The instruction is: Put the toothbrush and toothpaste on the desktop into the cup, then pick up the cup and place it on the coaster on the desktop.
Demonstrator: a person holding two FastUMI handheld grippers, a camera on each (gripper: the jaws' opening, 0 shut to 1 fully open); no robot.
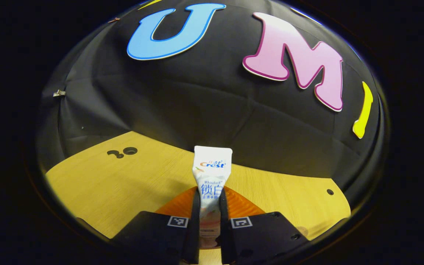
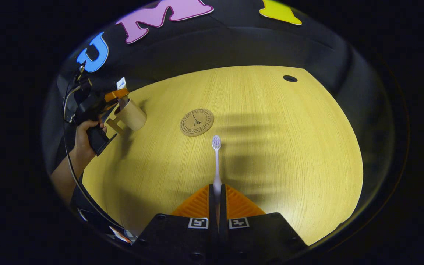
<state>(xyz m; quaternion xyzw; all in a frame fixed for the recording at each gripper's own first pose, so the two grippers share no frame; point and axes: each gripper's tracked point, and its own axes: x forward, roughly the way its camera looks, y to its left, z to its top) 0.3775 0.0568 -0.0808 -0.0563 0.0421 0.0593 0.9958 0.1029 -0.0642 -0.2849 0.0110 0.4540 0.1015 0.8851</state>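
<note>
1. The left gripper (image 1: 209,206) is clamped on the toothpaste (image 1: 212,173): both fingers press the tube's sides, and its flat crimped end sticks out ahead of the tips along the gripper's own line.
2. The right gripper (image 2: 217,200) is closed tight on the toothbrush (image 2: 216,162), held by the handle, with the bristle head out front.
3. Taking the cup (image 2: 131,116) as the landmark: in the right gripper view the left gripper (image 2: 114,96) hangs right at the cup's mouth, and the toothpaste (image 2: 121,83) pokes up just above it. The tube's lower end is hidden, so whether it is already inside the cup I cannot tell.
4. The coaster (image 2: 197,122) lies on the desk (image 2: 289,147) to the right of the cup, near it but apart. The toothbrush's long axis points toward the coaster, not the cup, and its head hangs short of the disc (so it needs a swing left).
5. My judgement: the left hand is far nearer the cup, so the toothpaste should go in first; the toothbrush is well apart from it.
6. The right gripper view gives the cup, the coaster and the person's hand (image 2: 83,141). The left gripper view gives the close grip on the tube and the desk (image 1: 123,184) below.
</note>
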